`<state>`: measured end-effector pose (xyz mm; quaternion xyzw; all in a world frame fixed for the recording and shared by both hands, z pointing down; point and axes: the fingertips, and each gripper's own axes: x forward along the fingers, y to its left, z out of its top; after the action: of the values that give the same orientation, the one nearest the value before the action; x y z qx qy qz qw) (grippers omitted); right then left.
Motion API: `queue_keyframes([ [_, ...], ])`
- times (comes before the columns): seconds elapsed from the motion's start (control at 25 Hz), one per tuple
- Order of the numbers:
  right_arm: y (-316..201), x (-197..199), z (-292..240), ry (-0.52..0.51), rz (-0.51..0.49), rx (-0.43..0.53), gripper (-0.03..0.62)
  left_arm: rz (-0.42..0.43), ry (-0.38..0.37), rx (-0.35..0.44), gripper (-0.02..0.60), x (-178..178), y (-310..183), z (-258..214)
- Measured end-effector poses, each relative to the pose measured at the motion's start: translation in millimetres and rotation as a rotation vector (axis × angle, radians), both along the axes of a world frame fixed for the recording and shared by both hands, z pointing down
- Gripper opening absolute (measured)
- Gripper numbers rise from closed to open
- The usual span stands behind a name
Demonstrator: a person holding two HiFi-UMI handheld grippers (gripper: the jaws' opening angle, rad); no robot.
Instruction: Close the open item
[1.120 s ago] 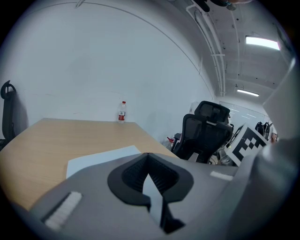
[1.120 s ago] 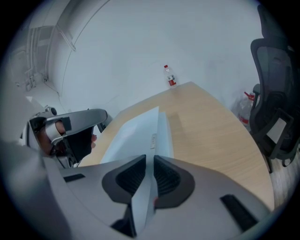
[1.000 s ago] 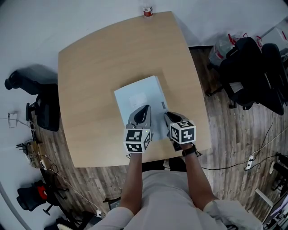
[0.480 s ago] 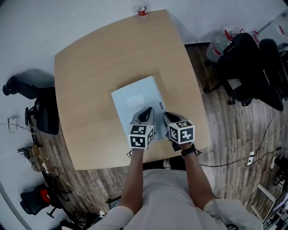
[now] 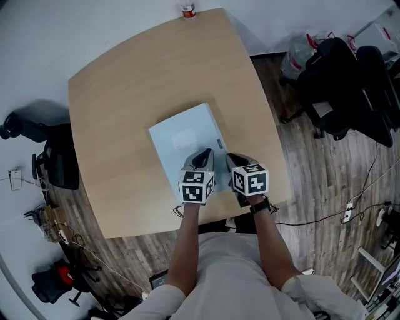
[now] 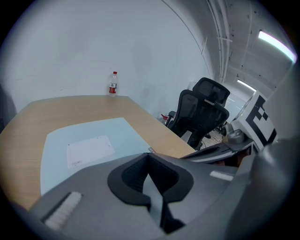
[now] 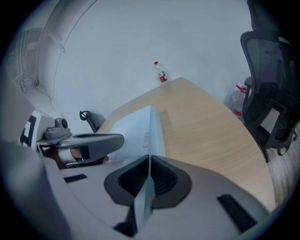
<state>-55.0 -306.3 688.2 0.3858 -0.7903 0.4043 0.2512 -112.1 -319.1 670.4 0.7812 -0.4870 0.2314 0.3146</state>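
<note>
A flat light-blue box (image 5: 184,144) with a white label lies on the tan table (image 5: 125,94); it also shows in the left gripper view (image 6: 89,140) and the right gripper view (image 7: 131,126). Both grippers sit at its near end. My left gripper (image 5: 203,157) (image 6: 150,161) is shut on a thin pale sheet at the box's near edge. My right gripper (image 5: 234,160) (image 7: 149,161) is at the near right corner. Its jaws are closing, and the pads meet on the thin blue side edge that runs between them.
A small bottle (image 5: 187,10) (image 6: 113,84) (image 7: 161,72) stands at the table's far edge. Black office chairs (image 5: 350,81) (image 6: 201,110) stand to the right, and another dark chair (image 5: 56,159) to the left. Cables lie on the wood floor (image 5: 337,187).
My left gripper has moved a little to the right, nearer the right gripper. The head view has shifted slightly. The box lies where it was.
</note>
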Motion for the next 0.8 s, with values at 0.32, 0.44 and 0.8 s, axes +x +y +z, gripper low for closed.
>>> queue_keyframes([
  [0.32, 2, 0, 6, 0.011, 0.006, -0.014, 0.020, 0.027, -0.013, -0.028, 0.006, 5, 2, 16],
  [0.44, 3, 0, 7, 0.011, 0.011, -0.019, 0.020, 0.049, -0.032, -0.034, 0.006, 8, 3, 23],
  [0.8, 2, 11, 8, 0.008, 0.044, -0.026, 0.020, 0.080, -0.093, -0.100, 0.006, 15, 8, 44],
])
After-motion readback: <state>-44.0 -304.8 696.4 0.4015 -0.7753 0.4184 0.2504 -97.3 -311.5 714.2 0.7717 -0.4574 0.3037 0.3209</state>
